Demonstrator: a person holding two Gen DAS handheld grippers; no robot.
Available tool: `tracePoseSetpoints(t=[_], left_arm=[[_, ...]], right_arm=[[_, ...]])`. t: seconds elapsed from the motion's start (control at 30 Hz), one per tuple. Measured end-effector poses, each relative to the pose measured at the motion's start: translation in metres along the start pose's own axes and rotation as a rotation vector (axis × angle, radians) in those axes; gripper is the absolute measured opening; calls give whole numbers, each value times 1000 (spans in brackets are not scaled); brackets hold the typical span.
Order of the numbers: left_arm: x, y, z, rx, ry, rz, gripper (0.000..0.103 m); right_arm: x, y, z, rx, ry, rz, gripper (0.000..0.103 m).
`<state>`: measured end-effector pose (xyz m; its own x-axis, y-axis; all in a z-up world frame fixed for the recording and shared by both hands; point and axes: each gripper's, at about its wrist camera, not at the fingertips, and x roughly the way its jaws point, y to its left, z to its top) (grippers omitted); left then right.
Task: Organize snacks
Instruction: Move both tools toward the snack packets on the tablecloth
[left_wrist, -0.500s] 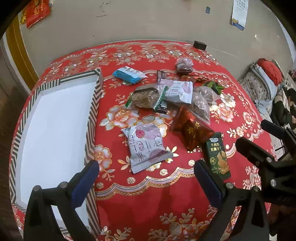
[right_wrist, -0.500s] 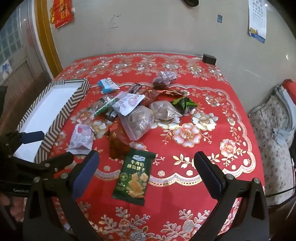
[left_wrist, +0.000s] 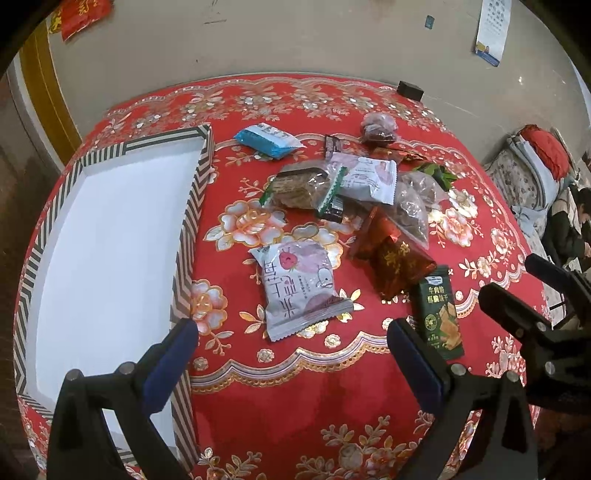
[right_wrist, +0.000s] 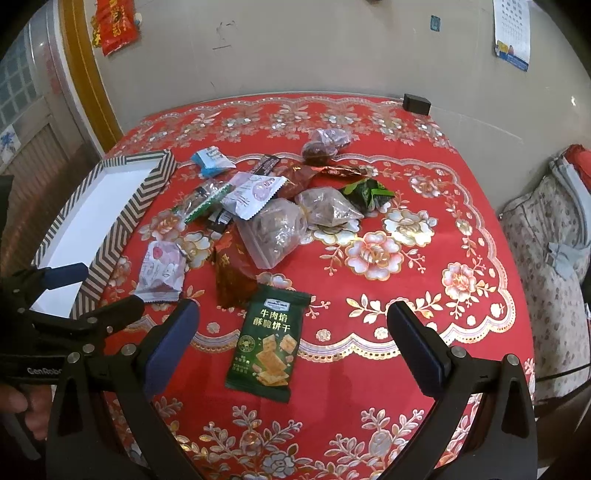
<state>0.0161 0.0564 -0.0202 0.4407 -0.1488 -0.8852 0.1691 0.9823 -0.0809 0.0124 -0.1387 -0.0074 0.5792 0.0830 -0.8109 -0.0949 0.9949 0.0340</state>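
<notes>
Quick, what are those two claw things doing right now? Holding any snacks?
Left gripper: open, holding nothing, above the pink-and-white packet.
Right gripper: open, holding nothing, above the green biscuit packet.

From the left gripper (left_wrist: 291, 354), the rice-cake packet (left_wrist: 301, 286) lies just ahead of its jaws and the tray (left_wrist: 195, 206) to their left. The beef cracker packet (right_wrist: 267, 341) lies between the right gripper's (right_wrist: 291, 350) jaws, the snack heap (right_wrist: 280, 206) beyond it on the tablecloth (right_wrist: 424, 288).
</notes>
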Motion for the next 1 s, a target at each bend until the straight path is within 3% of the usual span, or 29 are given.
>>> tracePoseSetpoints(t=[1.0], left_arm=[[3,3,-1,-18,19,-10,103]], right_arm=[[5,-1,-4,4,28,8,102]])
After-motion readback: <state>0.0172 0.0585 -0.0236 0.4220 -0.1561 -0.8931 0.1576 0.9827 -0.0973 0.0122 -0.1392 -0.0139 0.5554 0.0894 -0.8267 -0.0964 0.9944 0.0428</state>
